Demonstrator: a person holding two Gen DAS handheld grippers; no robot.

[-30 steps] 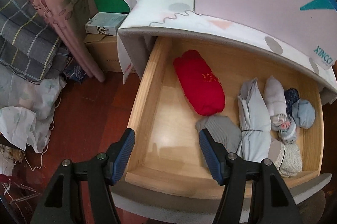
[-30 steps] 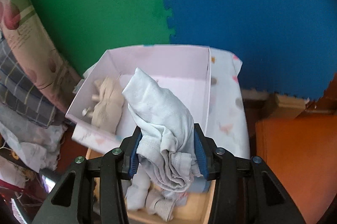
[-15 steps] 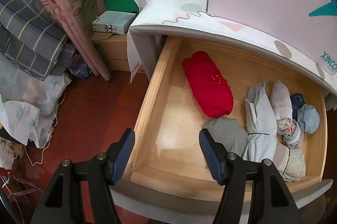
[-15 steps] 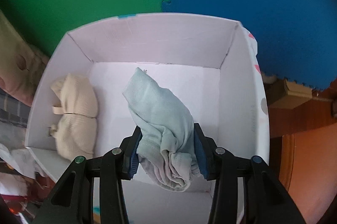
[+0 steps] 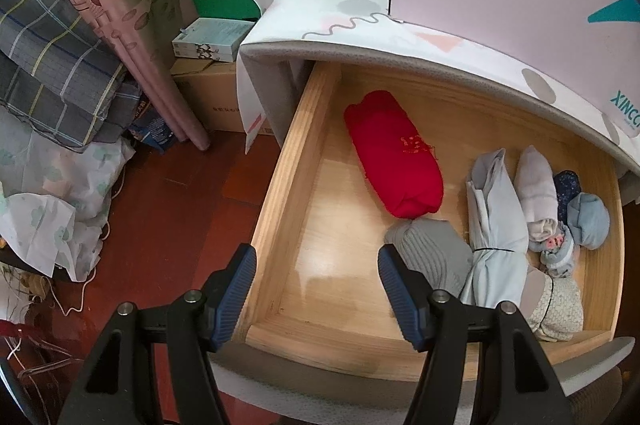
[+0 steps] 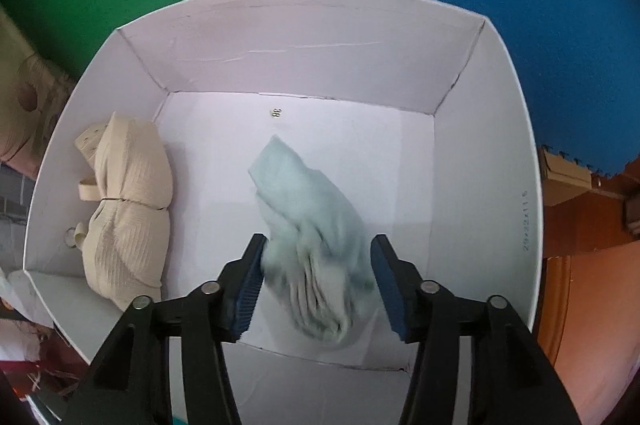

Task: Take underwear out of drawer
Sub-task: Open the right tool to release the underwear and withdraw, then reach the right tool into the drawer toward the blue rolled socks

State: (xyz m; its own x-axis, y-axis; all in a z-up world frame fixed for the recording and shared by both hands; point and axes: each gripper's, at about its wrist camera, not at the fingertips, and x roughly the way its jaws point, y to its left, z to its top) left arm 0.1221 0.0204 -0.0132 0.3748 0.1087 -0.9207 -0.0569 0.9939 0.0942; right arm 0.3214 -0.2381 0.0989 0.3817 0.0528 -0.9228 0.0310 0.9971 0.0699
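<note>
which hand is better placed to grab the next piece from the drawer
Left. Its tongs hang open and empty right over the open wooden drawer, near the grey ribbed roll. The right tongs are over the white cardboard box, jaws just opening around the pale blue underwear.

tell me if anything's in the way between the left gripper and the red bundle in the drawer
Nothing visible blocks it. The left gripper hangs open over the bare front-left part of the drawer, and the red bundle lies uncovered further back. The grey roll sits just right of that path, touching the red bundle's near end.
</note>
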